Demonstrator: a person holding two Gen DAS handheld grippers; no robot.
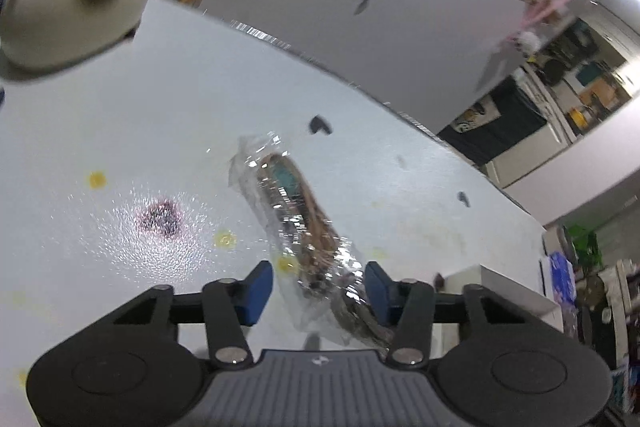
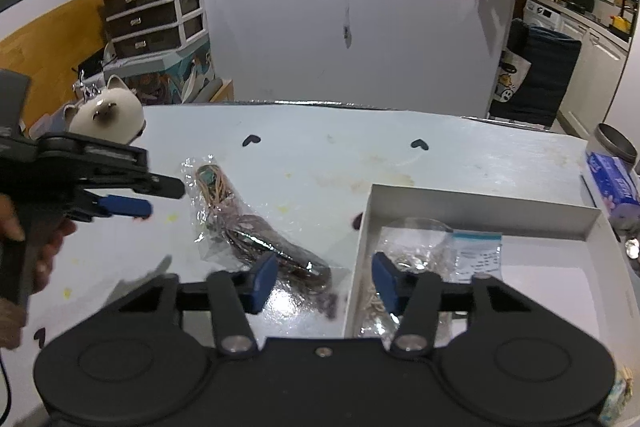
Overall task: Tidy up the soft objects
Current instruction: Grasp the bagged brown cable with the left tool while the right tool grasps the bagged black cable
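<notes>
Right wrist view: a crinkly clear bag (image 2: 248, 223) of tangled cords lies on the glossy white bench (image 2: 440, 155) — beside the box (image 2: 472, 205). Left gripper (image 1: 319, 289) straddles it, unpressed; right gripper (image 2: 325, 281) open.

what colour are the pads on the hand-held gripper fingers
Blue pads on black arms, clearest in the right wrist view.

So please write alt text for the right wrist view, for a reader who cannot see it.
A clear plastic bag of brownish cords lies on a white table, beside a shallow white box holding more clear bags. The right tongs hang open above them; the left tongs reach in alongside.
</notes>
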